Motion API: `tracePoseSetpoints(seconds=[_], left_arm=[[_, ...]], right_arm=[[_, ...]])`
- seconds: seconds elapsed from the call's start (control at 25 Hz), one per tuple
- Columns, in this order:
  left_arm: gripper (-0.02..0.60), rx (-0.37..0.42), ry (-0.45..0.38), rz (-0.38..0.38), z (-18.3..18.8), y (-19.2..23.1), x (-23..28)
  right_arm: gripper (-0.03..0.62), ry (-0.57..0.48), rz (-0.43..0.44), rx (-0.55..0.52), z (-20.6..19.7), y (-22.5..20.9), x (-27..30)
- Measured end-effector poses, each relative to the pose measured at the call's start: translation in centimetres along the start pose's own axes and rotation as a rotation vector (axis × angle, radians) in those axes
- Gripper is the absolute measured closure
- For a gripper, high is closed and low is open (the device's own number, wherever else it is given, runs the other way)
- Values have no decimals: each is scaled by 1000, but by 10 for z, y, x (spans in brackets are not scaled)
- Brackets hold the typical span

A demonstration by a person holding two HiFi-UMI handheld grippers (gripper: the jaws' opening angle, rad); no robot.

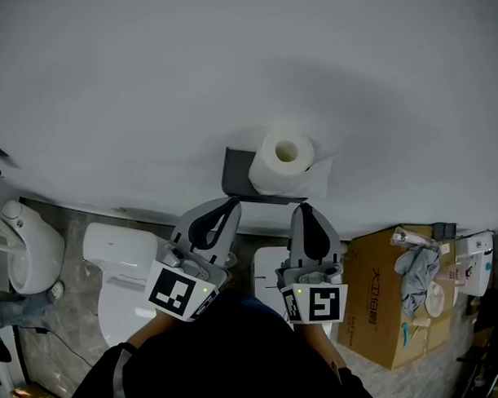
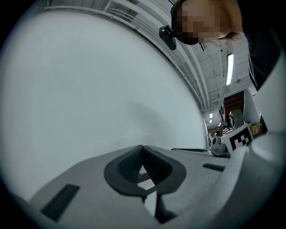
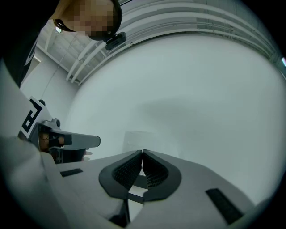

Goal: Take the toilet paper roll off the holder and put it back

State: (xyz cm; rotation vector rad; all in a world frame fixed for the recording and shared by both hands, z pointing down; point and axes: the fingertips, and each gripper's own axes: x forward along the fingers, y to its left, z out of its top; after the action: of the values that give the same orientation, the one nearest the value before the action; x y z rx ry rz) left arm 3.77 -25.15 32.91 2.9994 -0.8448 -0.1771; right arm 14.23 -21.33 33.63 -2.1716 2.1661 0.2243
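Note:
A white toilet paper roll [image 1: 284,159] sits on a dark holder [image 1: 233,176] fixed to the white wall, with a loose sheet hanging at its right. In the head view both grippers are held just below the holder and apart from it. My left gripper [image 1: 231,203] is under the holder's left part, its jaws closed together with nothing between them. My right gripper [image 1: 302,207] is under the roll, also shut and empty. The right gripper view shows the roll [image 3: 137,140] faintly, straight beyond the closed tips [image 3: 142,152]. The left gripper view shows closed tips [image 2: 142,147] facing bare wall.
Below on the floor are a white toilet [image 1: 120,273], a white urinal [image 1: 23,251] at the left, and a cardboard box [image 1: 382,303] at the right with cloths and small items on it. The wall fills everything above the holder.

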Motion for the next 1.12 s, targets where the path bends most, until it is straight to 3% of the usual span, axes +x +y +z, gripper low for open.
tracePoseSetpoints(seconds=[0.32,0.52,0.72,1.0,1.12], left_arm=[[575,-17,-31,-58,8,4,20],[575,-15,-20,-108,12,3,31],[575,-18,0,-124,9,6,36],[574,17,49,-172,7,2,46],[522,29,74,-196,5,1,49]], right_arm=[[570,-7,-33,-2,4,-7,12],[571,56,-45,-23,-1,-11,13],[569,-8,-79,-16,10,-14,16],[570,22,-81,-24,6,-13,16],[571,29,-84,-26,6,-13,16]])
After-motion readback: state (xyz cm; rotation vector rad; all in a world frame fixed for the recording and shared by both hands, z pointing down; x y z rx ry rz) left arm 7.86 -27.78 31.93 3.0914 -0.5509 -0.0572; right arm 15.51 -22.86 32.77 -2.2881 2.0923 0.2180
